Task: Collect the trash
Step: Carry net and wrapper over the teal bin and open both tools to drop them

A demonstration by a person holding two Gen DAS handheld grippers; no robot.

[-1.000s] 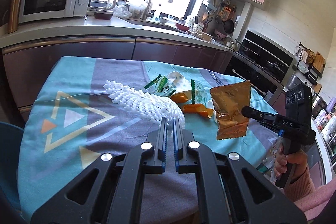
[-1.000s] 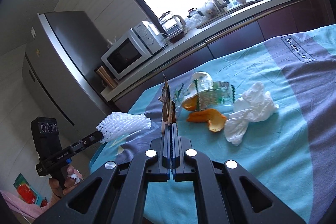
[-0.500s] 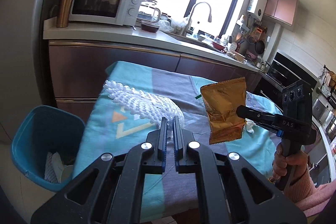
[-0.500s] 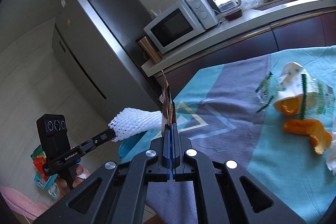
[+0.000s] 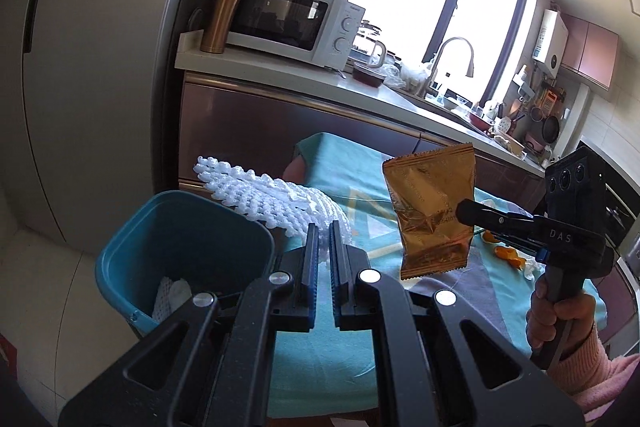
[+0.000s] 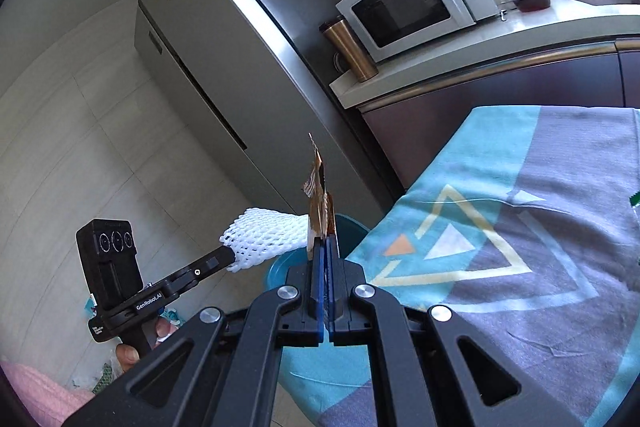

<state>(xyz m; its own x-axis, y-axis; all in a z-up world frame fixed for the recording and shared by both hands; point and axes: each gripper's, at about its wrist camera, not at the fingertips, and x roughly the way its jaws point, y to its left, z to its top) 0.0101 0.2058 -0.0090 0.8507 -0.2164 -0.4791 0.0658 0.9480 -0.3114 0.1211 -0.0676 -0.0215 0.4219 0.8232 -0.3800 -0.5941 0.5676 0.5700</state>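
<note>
- The left gripper has its jaws clamped on a white foam net, which sticks out from the jaws to the far left.
- In the left wrist view, the free end of the foam net hangs above the far rim of a teal trash bin.
- The trash bin stands on the floor, just beside the left edge of the surface, and some white trash already lies inside it.
- The right gripper has its jaws pressed together on a golden snack wrapper; they hold it at its right edge.
- The snack wrapper hangs in the air above the surface, to the right of the foam net and apart from it.
- In the right wrist view the wrapper is seen edge-on, standing up from the jaws, and the foam net passes just behind it.
- A hand in a pink sleeve holds the handle of the right gripper.
- The surface carries a cloth in teal and grey with a triangle pattern.
- Orange peel lies on the cloth at the right, behind the right gripper.
- On the far kitchen worktop stand a microwave and a copper tumbler.
</note>
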